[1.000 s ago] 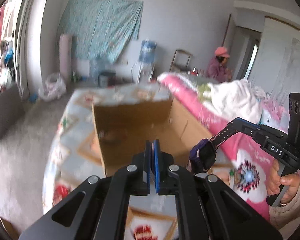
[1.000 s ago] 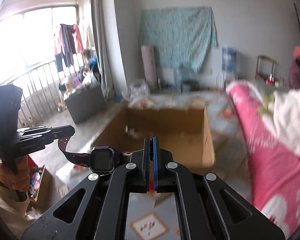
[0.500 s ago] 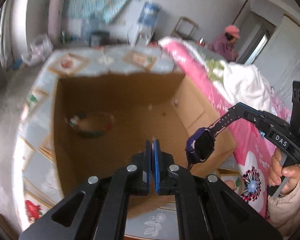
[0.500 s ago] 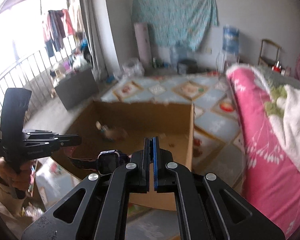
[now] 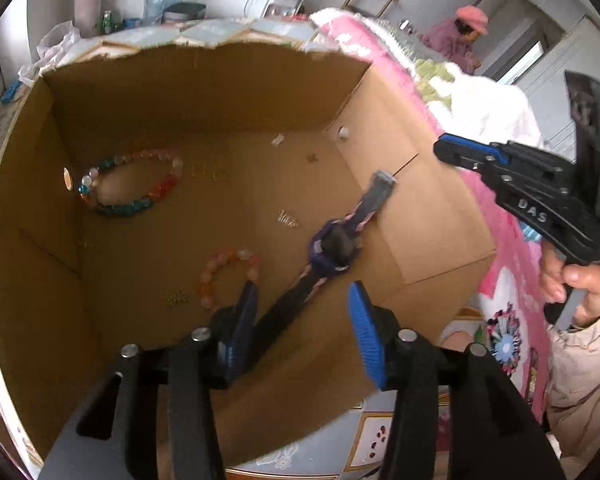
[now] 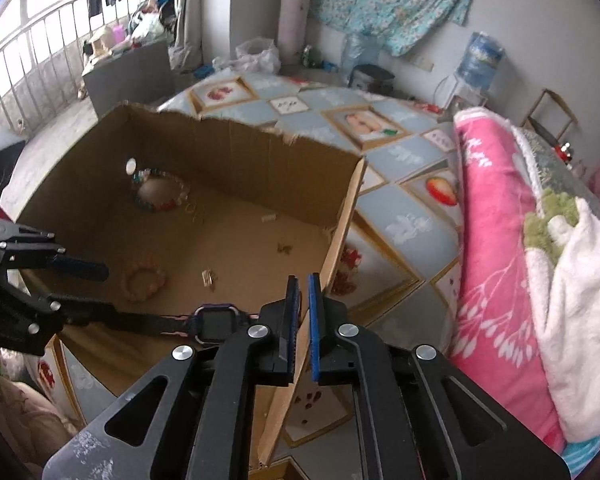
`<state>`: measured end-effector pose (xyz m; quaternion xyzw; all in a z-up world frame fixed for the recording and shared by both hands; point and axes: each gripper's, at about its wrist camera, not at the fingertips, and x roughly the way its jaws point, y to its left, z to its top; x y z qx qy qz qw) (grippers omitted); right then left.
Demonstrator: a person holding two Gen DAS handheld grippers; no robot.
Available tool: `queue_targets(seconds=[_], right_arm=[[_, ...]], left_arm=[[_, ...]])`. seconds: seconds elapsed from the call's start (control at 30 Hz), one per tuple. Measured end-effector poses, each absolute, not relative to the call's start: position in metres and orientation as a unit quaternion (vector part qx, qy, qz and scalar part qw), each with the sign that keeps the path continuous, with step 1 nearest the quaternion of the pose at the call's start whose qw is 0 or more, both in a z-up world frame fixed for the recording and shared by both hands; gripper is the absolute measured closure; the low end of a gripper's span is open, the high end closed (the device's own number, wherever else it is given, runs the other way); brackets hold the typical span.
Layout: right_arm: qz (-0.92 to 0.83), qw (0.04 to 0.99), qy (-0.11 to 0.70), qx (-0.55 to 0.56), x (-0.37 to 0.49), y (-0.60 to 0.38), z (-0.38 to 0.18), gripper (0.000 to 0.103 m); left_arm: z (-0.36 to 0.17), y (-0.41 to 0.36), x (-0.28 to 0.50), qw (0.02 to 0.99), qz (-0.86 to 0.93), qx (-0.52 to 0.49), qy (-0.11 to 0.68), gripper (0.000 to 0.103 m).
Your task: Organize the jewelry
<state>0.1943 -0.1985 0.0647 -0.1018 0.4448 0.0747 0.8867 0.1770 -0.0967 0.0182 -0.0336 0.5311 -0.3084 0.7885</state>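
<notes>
A purple watch (image 5: 334, 246) with a dark strap hangs slanted over the floor of an open cardboard box (image 5: 220, 92). Its lower strap end runs between my left gripper's (image 5: 303, 286) fingers, close to the left pad; the jaws are opening and stand wide apart. In the right wrist view the watch (image 6: 214, 322) stretches from the left gripper (image 6: 100, 292) to just behind my right gripper (image 6: 303, 278). The right jaws are opening, a narrow gap with nothing in it. Seen from the left, the right gripper (image 5: 450, 152) hovers above the box's right wall.
On the box floor lie a multicoloured bead bracelet (image 5: 130, 184), an orange-pink bead bracelet (image 5: 228, 276) and several small trinkets (image 5: 287, 218). The box stands on a patterned tablecloth (image 6: 404, 216). A pink blanket (image 6: 484, 216) lies to the right. A person in a pink hat (image 5: 466, 34) stands far back.
Both grippers were shut on the watch's strap ends and have parted their jaws. Both tipped down and came closer over the box, and the watch has sunk into it.
</notes>
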Motion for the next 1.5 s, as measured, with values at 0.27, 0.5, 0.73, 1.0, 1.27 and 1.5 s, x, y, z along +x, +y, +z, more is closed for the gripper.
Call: queue_targets(seconds=[0.27, 0.5, 0.73, 1.0, 1.27, 1.5], right_arm=[[0.023, 0.924, 0.382, -0.017, 0.160, -0.233, 0.096, 0.082], [0.028, 0.928, 0.361, 0.085, 0.142, -0.249, 0.101, 0.081], [0.095, 0.921, 0.363, 0.103, 0.143, -0.212, 0.115, 0.079], [0.061, 0.922, 0.371, 0.089, 0.095, -0.156, 0.099, 0.030], [-0.035, 0.934, 0.350, 0.064, 0.069, -0.146, 0.110, 0.008], [-0.047, 0.914, 0.393, 0.086, 0.076, -0.151, 0.099, 0.008]], left_arm=[[0.064, -0.053, 0.143, 0.860, -0.282, -0.036, 0.424, 0.031], [0.093, -0.008, 0.124, 0.899, -0.234, -0.051, 0.368, 0.013], [0.097, 0.024, 0.110, 0.917, -0.159, -0.071, 0.358, 0.006], [0.093, 0.022, 0.097, 0.922, -0.112, -0.060, 0.365, 0.006], [0.108, 0.009, 0.084, 0.936, -0.031, -0.047, 0.347, 0.006], [0.088, -0.016, 0.088, 0.906, -0.014, -0.040, 0.422, 0.006]])
